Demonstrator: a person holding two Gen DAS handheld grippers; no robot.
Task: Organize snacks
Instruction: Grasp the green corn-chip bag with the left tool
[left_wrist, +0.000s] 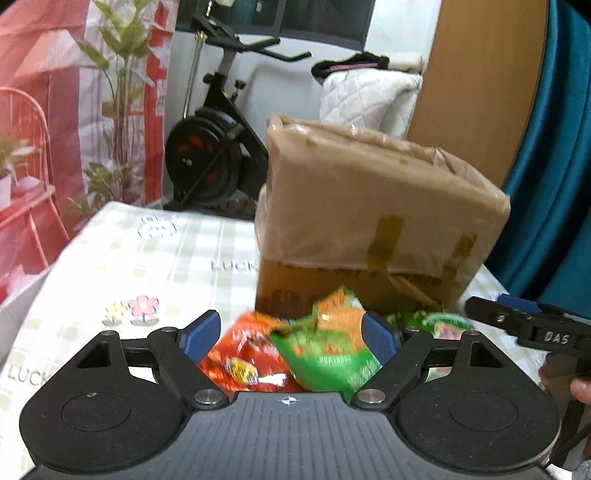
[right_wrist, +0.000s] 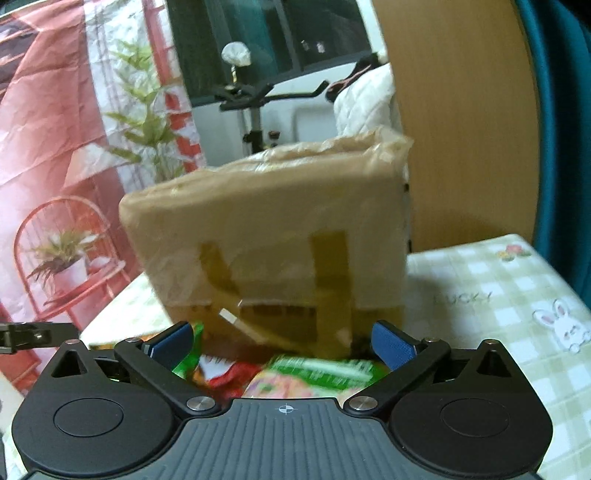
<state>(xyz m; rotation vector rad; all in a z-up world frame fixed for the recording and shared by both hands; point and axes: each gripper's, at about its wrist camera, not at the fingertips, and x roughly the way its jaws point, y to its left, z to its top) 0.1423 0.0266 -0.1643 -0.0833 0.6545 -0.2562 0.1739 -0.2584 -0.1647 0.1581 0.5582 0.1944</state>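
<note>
A brown cardboard box (left_wrist: 369, 206) wrapped in tape and plastic stands on the table; it also shows in the right wrist view (right_wrist: 273, 236). Several snack packets lie in front of it: a red one (left_wrist: 251, 354), a green and orange one (left_wrist: 332, 343) and another green one (left_wrist: 436, 321). My left gripper (left_wrist: 290, 338) is open with the red and green packets between its fingers. My right gripper (right_wrist: 282, 345) is open above a green and pink packet (right_wrist: 314, 376) and a red one (right_wrist: 229, 373). The right gripper's finger (left_wrist: 517, 317) shows at the right in the left wrist view.
The table has a green checked cloth (left_wrist: 140, 258) with flower and rabbit prints (right_wrist: 561, 325). Behind stand an exercise bike (left_wrist: 218, 147), a red printed backdrop (left_wrist: 48, 110), a wooden panel (right_wrist: 461, 129) and a white quilted cushion (left_wrist: 362, 99).
</note>
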